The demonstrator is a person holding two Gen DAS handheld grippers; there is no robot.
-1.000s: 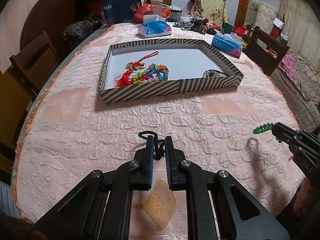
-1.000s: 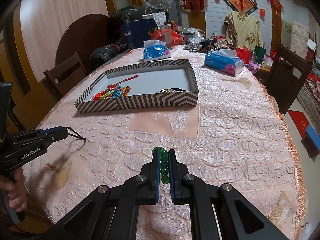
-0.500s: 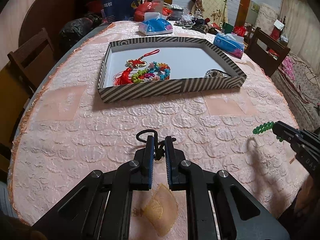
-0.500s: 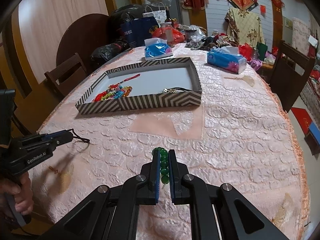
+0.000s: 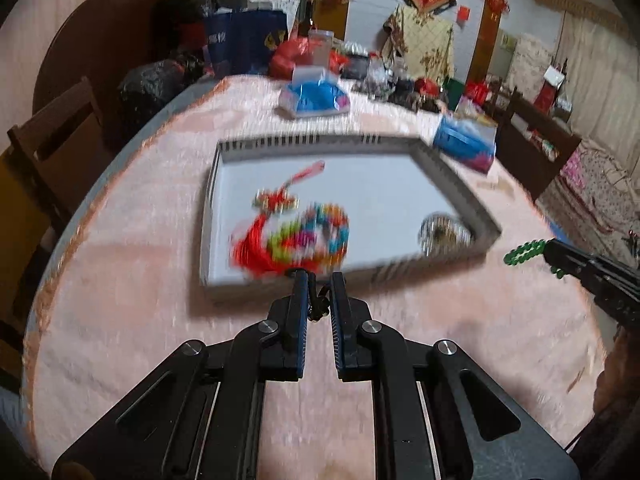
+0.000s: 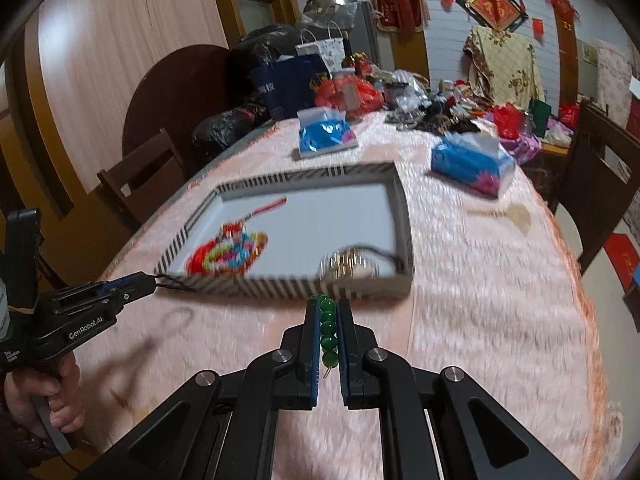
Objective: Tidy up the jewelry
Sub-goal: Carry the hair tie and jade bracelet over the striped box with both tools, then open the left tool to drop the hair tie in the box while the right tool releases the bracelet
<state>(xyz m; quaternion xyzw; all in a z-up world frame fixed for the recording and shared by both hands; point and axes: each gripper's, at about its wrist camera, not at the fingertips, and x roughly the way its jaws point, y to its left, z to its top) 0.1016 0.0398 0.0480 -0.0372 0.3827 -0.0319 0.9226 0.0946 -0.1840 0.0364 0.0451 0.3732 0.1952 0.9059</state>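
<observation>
A striped tray [image 5: 452, 172] [image 6: 402, 216] with a white floor lies on the pink tablecloth. Inside it sit a red tassel knot with a multicoloured bead bracelet [image 5: 304, 236] [image 6: 228, 252] and a silvery piece [image 5: 442, 234] [image 6: 348, 264]. My left gripper [image 5: 319, 286] [image 6: 150, 282] is shut on a thin black cord [image 5: 318, 306] [image 6: 176, 282], just short of the tray's near wall. My right gripper [image 6: 327, 308] [image 5: 546, 250] is shut on a green bead bracelet [image 6: 329, 332] [image 5: 524, 252], in front of the tray's near right corner.
Two blue tissue packs [image 6: 326, 136] [image 6: 472, 160] lie beyond the tray. Bags and clutter [image 6: 360, 92] crowd the far end of the table. Wooden chairs stand at the left [image 5: 52, 152] and right [image 6: 596, 160]. A hand [image 6: 44, 392] grips the left tool's handle.
Both grippers have moved forward and up toward the tray, each still holding its piece. The tray now looms larger and closer, blurred by motion.
</observation>
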